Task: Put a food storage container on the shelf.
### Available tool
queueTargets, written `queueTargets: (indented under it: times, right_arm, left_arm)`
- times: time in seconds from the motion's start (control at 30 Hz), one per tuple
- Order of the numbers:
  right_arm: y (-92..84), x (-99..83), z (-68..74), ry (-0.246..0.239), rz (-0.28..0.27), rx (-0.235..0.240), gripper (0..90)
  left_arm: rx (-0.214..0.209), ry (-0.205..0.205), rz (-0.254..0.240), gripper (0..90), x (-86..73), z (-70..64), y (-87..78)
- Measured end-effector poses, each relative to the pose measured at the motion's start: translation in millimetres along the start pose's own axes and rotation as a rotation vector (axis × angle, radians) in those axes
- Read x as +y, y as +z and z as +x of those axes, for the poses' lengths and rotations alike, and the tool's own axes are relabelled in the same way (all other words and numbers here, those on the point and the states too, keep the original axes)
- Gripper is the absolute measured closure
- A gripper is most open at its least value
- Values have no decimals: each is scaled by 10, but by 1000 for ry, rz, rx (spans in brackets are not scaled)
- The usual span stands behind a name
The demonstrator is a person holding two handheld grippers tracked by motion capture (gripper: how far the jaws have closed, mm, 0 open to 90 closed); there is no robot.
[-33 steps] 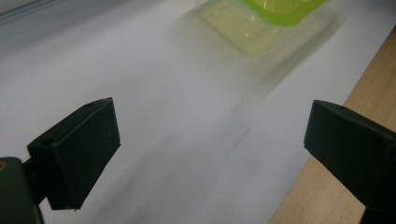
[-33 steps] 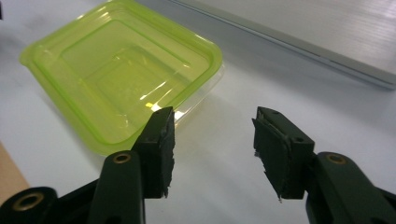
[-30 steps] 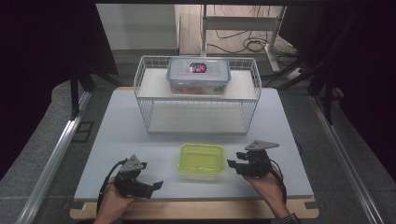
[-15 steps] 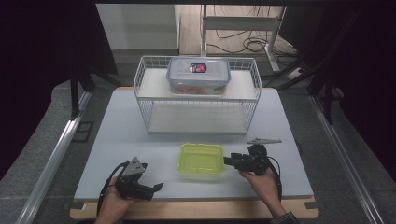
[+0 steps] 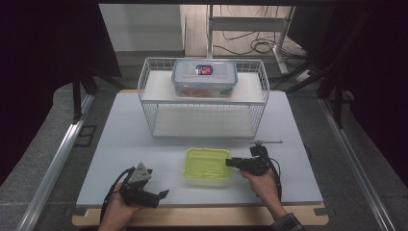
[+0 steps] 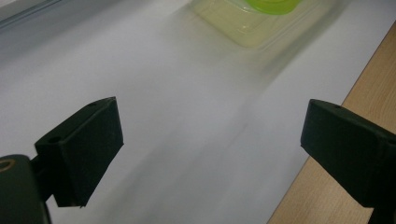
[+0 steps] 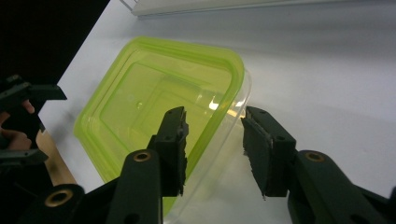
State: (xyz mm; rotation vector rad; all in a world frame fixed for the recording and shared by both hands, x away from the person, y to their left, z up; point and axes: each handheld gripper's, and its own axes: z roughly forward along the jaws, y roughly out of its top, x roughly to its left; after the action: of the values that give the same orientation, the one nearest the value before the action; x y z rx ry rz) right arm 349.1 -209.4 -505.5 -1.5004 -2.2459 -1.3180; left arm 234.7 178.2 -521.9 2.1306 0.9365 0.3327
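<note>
A yellow-green lidded container (image 5: 207,163) lies flat on the white table near the front edge. My right gripper (image 5: 230,162) reaches it from the right. In the right gripper view the container (image 7: 154,107) sits close, and the right gripper (image 7: 212,116) is open with its jaws straddling the rim at one corner, not pressing on it. My left gripper (image 5: 163,195) rests low at the front left, apart from the container, and points towards it. In the left gripper view the left gripper (image 6: 210,126) is wide open over bare table, and the container (image 6: 261,18) lies farther off.
A white wire basket rack (image 5: 204,113) stands at the back of the table, with a clear storage box (image 5: 204,77) on its top shelf. The table's wooden front edge (image 6: 327,186) runs just beside the left gripper. The left hand and gripper (image 7: 23,107) lie beyond the container.
My right gripper has moved left and turned, bringing its jaws onto the container's right rim. The left gripper has stayed almost still.
</note>
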Motion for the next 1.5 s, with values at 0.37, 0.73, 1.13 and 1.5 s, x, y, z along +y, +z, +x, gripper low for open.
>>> queueTargets:
  times: [0.37,0.73,1.13,1.5]
  right_arm:
    - [105,41,-105,146,22,87,738]
    - [167,107,-72,156,60,159,804]
    - [29,181,-16,150,11,193,805]
    - [-208,372,106,134,-51,207,805]
  left_arm:
    - [4,10,1,55,-1,-6,-2]
    - [15,9,-5,55,-8,17,-36]
    - [28,-3,-14,55,-17,41,-60]
    - [30,-11,-14,54,-25,54,-64]
